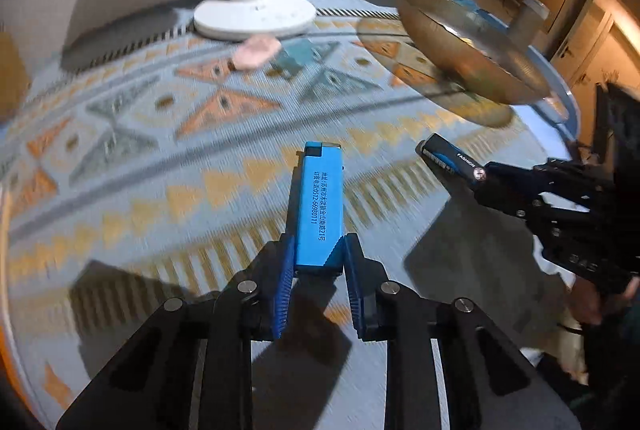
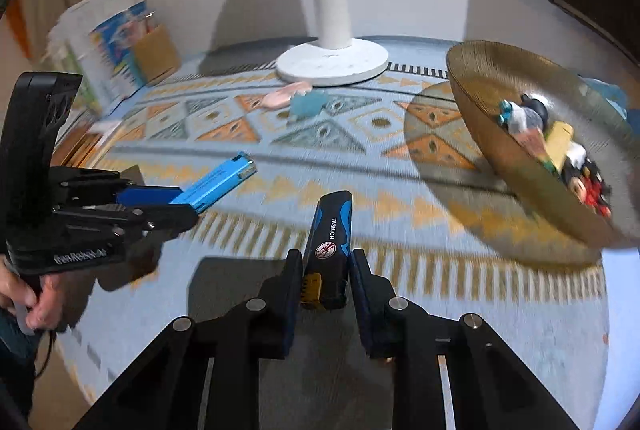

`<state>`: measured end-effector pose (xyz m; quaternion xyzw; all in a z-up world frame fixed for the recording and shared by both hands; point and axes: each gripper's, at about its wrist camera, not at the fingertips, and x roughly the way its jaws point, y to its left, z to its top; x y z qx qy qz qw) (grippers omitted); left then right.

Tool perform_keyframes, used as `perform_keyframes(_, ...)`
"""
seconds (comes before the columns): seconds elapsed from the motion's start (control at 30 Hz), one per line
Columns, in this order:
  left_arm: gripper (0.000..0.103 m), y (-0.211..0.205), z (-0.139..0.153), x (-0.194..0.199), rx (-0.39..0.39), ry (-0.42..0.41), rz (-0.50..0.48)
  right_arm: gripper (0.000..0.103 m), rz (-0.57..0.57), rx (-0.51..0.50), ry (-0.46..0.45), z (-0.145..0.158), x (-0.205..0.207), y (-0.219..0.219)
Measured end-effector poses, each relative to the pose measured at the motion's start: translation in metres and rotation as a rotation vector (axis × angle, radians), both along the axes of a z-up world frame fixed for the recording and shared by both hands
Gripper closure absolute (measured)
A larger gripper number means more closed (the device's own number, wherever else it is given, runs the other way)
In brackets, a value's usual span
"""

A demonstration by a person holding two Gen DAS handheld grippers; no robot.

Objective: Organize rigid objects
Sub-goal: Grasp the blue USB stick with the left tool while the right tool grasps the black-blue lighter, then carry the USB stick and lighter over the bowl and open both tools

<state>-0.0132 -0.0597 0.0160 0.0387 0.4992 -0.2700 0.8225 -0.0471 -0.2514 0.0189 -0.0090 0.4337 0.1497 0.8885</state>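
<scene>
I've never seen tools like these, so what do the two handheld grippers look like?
Both are black plastic frames of angled bars joined with silver pins. The left gripper has ridged blue pads; the right gripper has dark blue ones. White raised lettering marks the left gripper's body, above a bare hand.

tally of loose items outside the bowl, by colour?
Light blue lighter, in left gripper: 1
Black-and-blue lighter, in right gripper: 1
Pink piece on cloth: 1
Pale blue piece on cloth: 1
Total: 4
</scene>
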Motion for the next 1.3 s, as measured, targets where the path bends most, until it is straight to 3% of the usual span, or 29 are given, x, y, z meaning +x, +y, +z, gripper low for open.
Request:
perform_keyframes(0.13,0.080,-0.007,-0.001,-0.012,-0.001,0.001,0.012,0.080,-0.012,0.013,0.043,-0.014,-0.016,-0.016)
perform_keyframes(0.27,0.047,-0.016,0.000,-0.008,0.023,-0.031,0.062,0.079,-0.015,0.070,0.069,-0.014,-0.015,-0.024)
perform_keyframes(0.37,0.041,-0.023,-0.001,-0.003,0.043,-0.059,0.077,0.071,-0.014,0.038,0.071,-0.013,-0.013,-0.018)
perform_keyframes(0.43,0.041,-0.031,-0.004,-0.002,0.072,-0.066,0.063,0.069,-0.029,-0.045,0.059,-0.013,-0.010,-0.006)
perform_keyframes(0.53,0.043,-0.049,-0.007,-0.010,0.166,-0.122,0.032,0.070,-0.039,-0.131,0.039,-0.013,-0.007,0.006)
perform_keyframes(0.57,0.057,-0.052,-0.007,-0.013,0.163,-0.138,0.023,0.072,-0.039,-0.140,0.037,-0.012,-0.006,0.010)
perform_keyframes(0.6,0.064,-0.053,-0.006,-0.014,0.145,-0.138,0.022,0.076,-0.031,-0.140,0.038,-0.012,-0.005,0.013)
perform_keyframes(0.63,0.080,-0.053,-0.005,-0.015,0.136,-0.138,0.028,0.081,-0.021,-0.139,0.038,-0.011,-0.005,0.015)
perform_keyframes(0.67,0.082,-0.053,-0.005,-0.014,0.128,-0.135,0.036,0.081,-0.019,-0.161,0.031,-0.011,-0.005,0.019)
perform_keyframes(0.73,0.082,-0.049,-0.002,-0.014,0.081,-0.124,0.055,0.081,-0.011,-0.170,0.029,-0.010,-0.006,0.023)
perform_keyframes(0.87,0.082,-0.038,0.017,-0.024,0.005,-0.148,0.096,0.081,0.034,0.002,0.022,0.008,-0.016,0.017)
perform_keyframes(0.93,0.082,-0.033,0.032,-0.031,-0.022,-0.175,0.109,0.081,0.034,0.032,-0.008,0.023,-0.023,0.013)
perform_keyframes(1.3,0.082,-0.040,0.125,-0.062,-0.130,-0.378,0.116,0.081,-0.084,0.084,-0.213,0.103,-0.061,-0.039)
